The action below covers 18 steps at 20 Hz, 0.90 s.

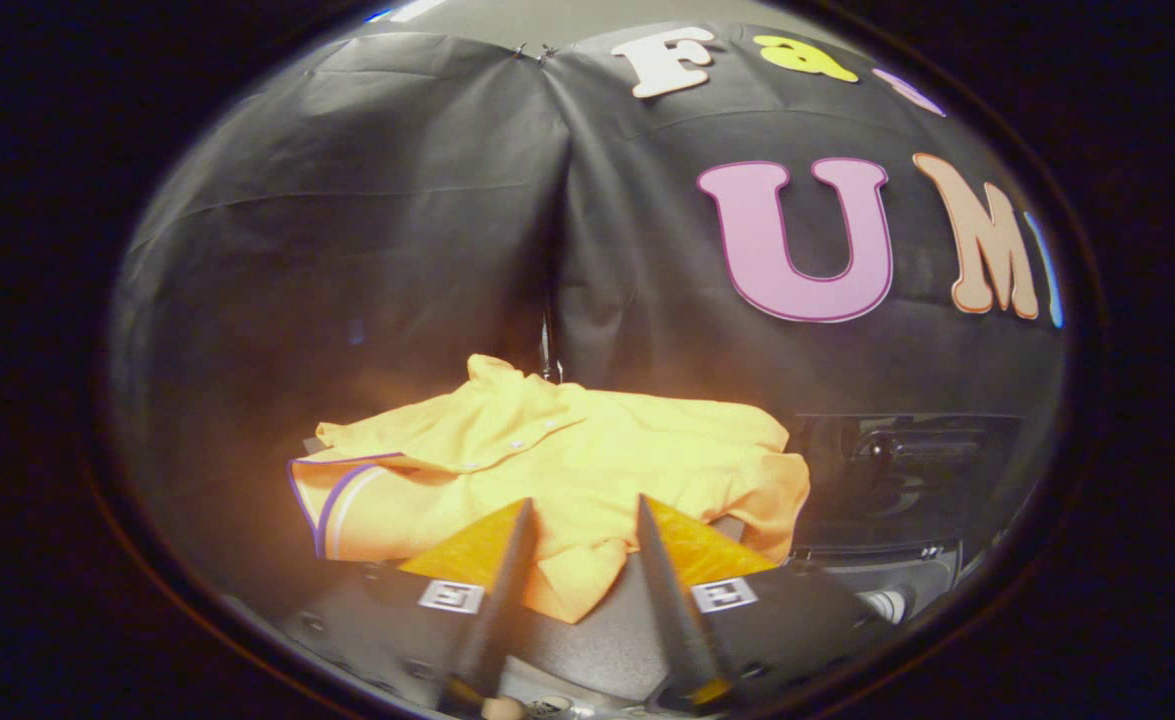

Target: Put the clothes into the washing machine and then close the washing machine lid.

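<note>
The gripper is hovering with fingers spread apart, a fold of the yellow shirt lying between their tips (untouched); the shirt is spreading toward twelve o'clock.

The tool is open, its fingers spread either side of the near hem of a crumpled yellow shirt; a dark washer sits to the shirt's right
</note>
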Each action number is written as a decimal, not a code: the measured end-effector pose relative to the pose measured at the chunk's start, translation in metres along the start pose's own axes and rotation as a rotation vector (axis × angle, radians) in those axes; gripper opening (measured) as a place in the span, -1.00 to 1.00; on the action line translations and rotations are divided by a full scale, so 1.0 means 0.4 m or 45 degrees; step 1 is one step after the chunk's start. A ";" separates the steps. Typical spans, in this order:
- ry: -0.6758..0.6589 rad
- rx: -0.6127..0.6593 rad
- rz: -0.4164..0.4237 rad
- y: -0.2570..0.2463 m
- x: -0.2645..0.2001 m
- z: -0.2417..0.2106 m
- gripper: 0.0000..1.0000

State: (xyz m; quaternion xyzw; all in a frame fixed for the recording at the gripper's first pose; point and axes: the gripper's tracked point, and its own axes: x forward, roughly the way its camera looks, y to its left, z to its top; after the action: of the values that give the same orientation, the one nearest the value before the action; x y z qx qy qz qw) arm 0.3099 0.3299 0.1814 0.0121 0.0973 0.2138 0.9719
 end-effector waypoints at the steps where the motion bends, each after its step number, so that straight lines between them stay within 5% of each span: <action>1: -0.008 0.032 -0.021 -0.013 0.003 0.007 -0.22; 3: -0.010 0.098 -0.024 -0.021 -0.003 0.006 -0.75; 7: -0.047 0.070 -0.157 -0.120 -0.036 0.031 -0.76; 13: -0.138 -0.206 -0.576 -0.411 -0.124 0.115 -0.77; 18: -0.151 -0.085 -0.541 -0.449 -0.140 0.098 -0.78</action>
State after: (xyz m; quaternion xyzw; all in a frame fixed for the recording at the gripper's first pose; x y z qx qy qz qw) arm 0.3421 0.1440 0.2183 -0.0285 0.0332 0.0061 0.9990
